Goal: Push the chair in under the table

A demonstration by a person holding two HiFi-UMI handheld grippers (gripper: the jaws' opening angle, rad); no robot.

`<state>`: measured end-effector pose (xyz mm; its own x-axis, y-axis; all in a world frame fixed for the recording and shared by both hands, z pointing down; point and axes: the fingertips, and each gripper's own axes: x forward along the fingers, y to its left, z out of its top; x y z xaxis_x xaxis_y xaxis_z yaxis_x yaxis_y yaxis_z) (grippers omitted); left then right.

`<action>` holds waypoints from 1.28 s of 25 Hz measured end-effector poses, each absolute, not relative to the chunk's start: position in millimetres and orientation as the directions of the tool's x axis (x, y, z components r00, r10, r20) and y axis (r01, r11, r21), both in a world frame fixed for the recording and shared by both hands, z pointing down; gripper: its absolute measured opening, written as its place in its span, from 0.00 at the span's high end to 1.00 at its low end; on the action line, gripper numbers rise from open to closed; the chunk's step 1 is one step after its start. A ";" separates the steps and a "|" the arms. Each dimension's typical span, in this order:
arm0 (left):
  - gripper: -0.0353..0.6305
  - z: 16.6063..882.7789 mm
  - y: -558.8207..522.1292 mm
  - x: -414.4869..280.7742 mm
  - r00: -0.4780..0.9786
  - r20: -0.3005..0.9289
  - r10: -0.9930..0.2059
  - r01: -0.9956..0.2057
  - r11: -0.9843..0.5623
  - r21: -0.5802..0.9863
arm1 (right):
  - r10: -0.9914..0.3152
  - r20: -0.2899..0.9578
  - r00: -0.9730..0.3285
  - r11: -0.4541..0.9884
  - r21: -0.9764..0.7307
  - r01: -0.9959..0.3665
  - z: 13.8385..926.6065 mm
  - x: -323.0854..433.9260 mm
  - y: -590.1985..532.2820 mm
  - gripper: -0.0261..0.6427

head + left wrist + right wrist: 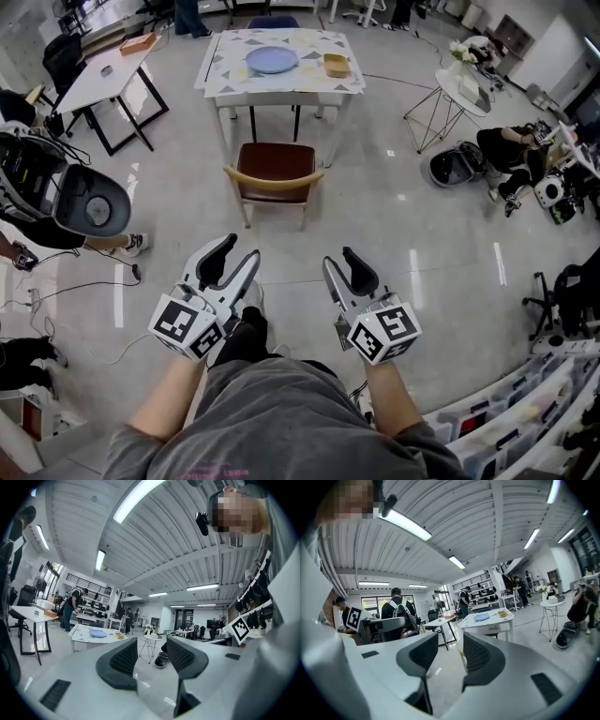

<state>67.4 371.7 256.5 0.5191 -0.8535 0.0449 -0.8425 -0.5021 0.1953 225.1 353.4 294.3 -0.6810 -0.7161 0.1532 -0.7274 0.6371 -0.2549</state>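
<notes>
On the floor (403, 244) ahead of you, one chair (277, 173) stands pulled out from the near edge of the surface (225, 80). Its wooden backrest faces you and its seat is in the open, not tucked under.

You hold two tools, both low in the head view and pointing toward the chair. Your left tool (239, 251) has its jaws partly apart, with nothing between the pads. Your right tool (338, 258) stands open by much the same gap and also grips nothing. Neither touches the chair, which is well apart from both.

The one surface carries one blue plate (272, 59) near its middle and one small wooden tray (336, 65) toward its right edge.
</notes>
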 end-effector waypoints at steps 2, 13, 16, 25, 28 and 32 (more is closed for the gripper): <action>0.66 260.2 360.8 65.4 0.522 0.046 -0.852 -0.840 -0.504 0.200 | -0.715 0.160 -0.681 0.636 -0.254 -0.728 297.9 221.4 343.0 0.74; 0.66 293.8 278.4 21.9 0.535 0.085 -0.840 -0.828 -0.503 0.247 | -0.716 0.221 -0.662 0.604 -0.278 -0.747 329.6 179.1 263.0 0.74; 0.66 304.3 251.2 6.1 0.542 0.100 -0.834 -0.824 -0.503 0.262 | -0.715 0.246 -0.655 0.590 -0.292 -0.753 340.4 163.1 237.5 0.74; 0.66 328.3 172.4 -42.7 0.562 0.137 -0.816 -0.806 -0.504 0.309 | -0.719 0.301 -0.626 0.551 -0.302 -0.778 356.9 114.3 163.3 0.74; 0.66 329.1 149.4 -55.9 0.571 0.142 -0.809 -0.800 -0.510 0.316 | -0.721 0.311 -0.619 0.544 -0.299 -0.784 355.9 99.5 140.4 0.74; 0.66 334.1 120.8 -72.9 0.586 0.149 -0.797 -0.790 -0.520 0.326 | -0.725 0.327 -0.607 0.531 -0.296 -0.794 359.9 79.9 112.9 0.74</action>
<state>-72.9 120.8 334.1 0.5857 -0.7968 0.1486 -0.7897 -0.5196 0.3264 79.9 112.9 359.9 -0.6065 -0.7247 0.3269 -0.7940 0.5309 -0.2961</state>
